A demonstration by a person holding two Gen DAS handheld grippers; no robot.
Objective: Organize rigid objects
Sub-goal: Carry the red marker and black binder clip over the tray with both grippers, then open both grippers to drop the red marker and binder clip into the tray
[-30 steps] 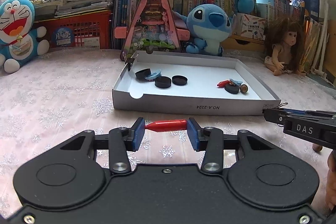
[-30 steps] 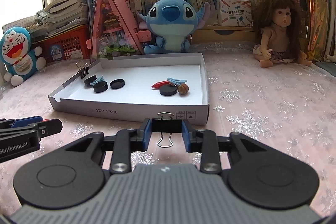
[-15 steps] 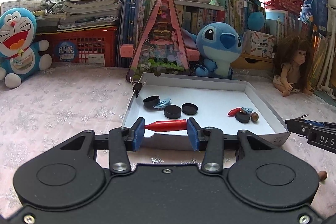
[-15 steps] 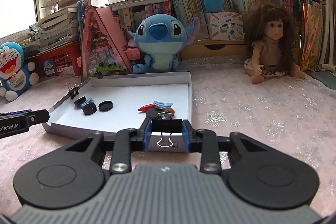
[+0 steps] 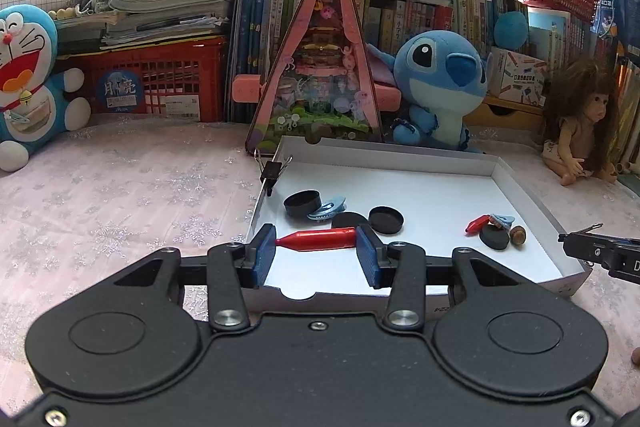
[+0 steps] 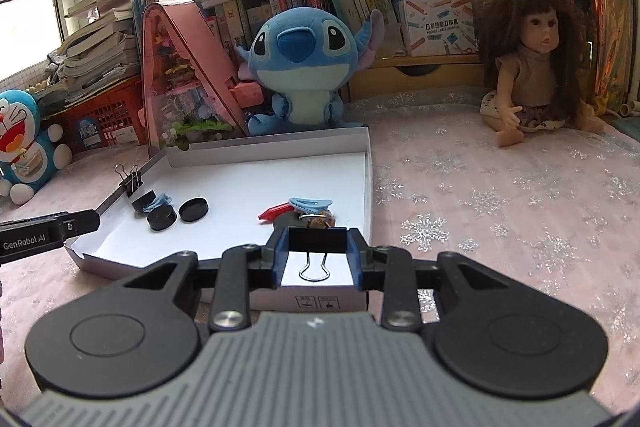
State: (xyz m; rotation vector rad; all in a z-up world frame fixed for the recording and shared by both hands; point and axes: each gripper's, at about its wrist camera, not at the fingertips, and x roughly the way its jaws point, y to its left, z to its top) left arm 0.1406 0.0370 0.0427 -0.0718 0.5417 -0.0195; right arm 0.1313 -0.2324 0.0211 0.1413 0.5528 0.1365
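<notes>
A white shallow box (image 5: 532, 203) (image 6: 370, 187) lies on the pink snowflake cloth. My left gripper (image 5: 316, 255) is shut on a red bullet-shaped piece (image 5: 318, 239), held above the box's near left corner. My right gripper (image 6: 316, 259) is shut on a black binder clip (image 6: 316, 241), held above the box's near right corner. Inside the box are black caps (image 5: 386, 220) (image 6: 193, 209), blue hair clips (image 5: 328, 207) (image 6: 310, 204), another red piece (image 5: 477, 224) (image 6: 274, 213) and a brown nut (image 5: 519, 234). A second binder clip (image 5: 272, 171) (image 6: 131, 181) grips the box's left wall.
Behind the box stand a pink triangular toy house (image 5: 320, 75), a blue Stitch plush (image 5: 440, 83) (image 6: 302, 67), a doll (image 6: 532, 59), a Doraemon plush (image 5: 28, 79), a red basket (image 5: 160, 83) and books. A small brown object (image 5: 635, 357) lies on the cloth at right.
Both grippers have risen and moved forward from the cloth in front of the box to above its near edge, each still holding its object.
</notes>
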